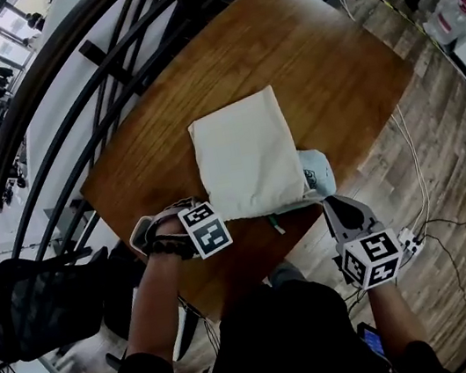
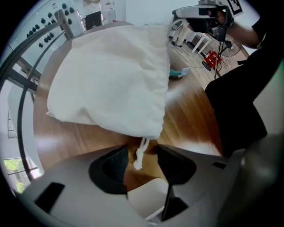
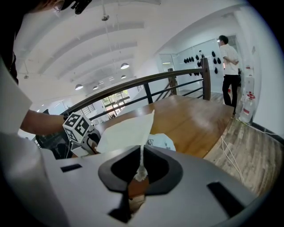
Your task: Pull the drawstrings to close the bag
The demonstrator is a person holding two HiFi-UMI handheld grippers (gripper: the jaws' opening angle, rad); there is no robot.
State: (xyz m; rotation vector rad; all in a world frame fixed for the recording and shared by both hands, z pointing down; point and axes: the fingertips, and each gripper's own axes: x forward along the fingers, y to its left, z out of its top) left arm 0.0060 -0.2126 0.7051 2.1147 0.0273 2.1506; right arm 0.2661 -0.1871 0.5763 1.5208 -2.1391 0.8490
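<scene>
The fingers [image 2: 111,166] of my left gripper [image 2: 143,151] stand apart, and the knotted drawstring end [image 2: 138,160] hangs loose between them, clear of both pads. My right gripper [image 3: 138,177] has its fingers [image 3: 115,170] closed on the other drawstring [image 3: 141,157], which runs straight up to a corner of the bag [image 1: 246,156]. The cream bag lies flat by the near edge of the wooden counter [image 1: 326,57], its mouth towards me, partly over a pale printed cloth [image 1: 319,170]. A dark railing [image 1: 103,57] curves past the counter's far edge. Cables [image 1: 411,159] trail over the plank floor [image 1: 452,160], and a person [image 3: 230,71] stands beyond the railing's end.
</scene>
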